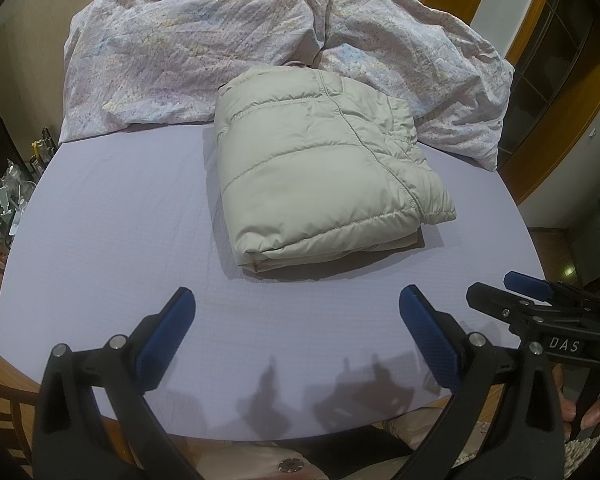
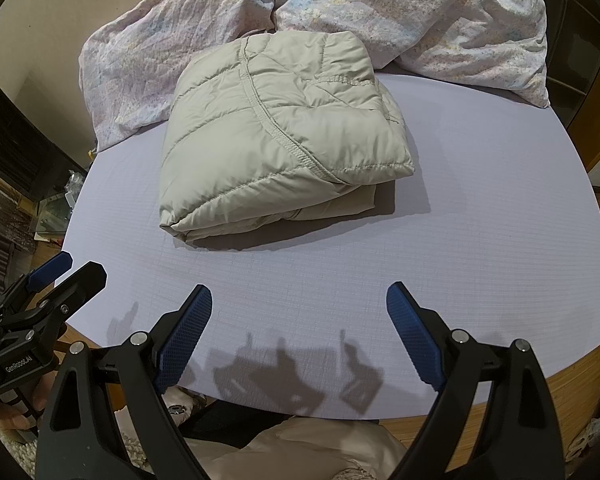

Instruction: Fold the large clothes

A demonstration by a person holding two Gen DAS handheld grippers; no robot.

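A beige puffer jacket (image 1: 320, 176) lies folded into a thick rectangular bundle on the lilac bed sheet (image 1: 112, 248); the right wrist view shows the same jacket (image 2: 276, 140) at centre, its folded edge facing me. My left gripper (image 1: 296, 300) hovers open over bare sheet in front of the bundle, nothing between its blue pads. My right gripper (image 2: 298, 296) is likewise open and empty, short of the jacket. Each gripper appears at the edge of the other's view: the right gripper (image 1: 504, 286) and the left gripper (image 2: 82, 266).
A crumpled floral duvet (image 1: 204, 52) is heaped along the head of the bed behind the jacket. The near edge of the bed (image 2: 480, 392) runs just under the grippers, with wooden floor beyond. A cluttered side table (image 1: 16, 196) stands at the left.
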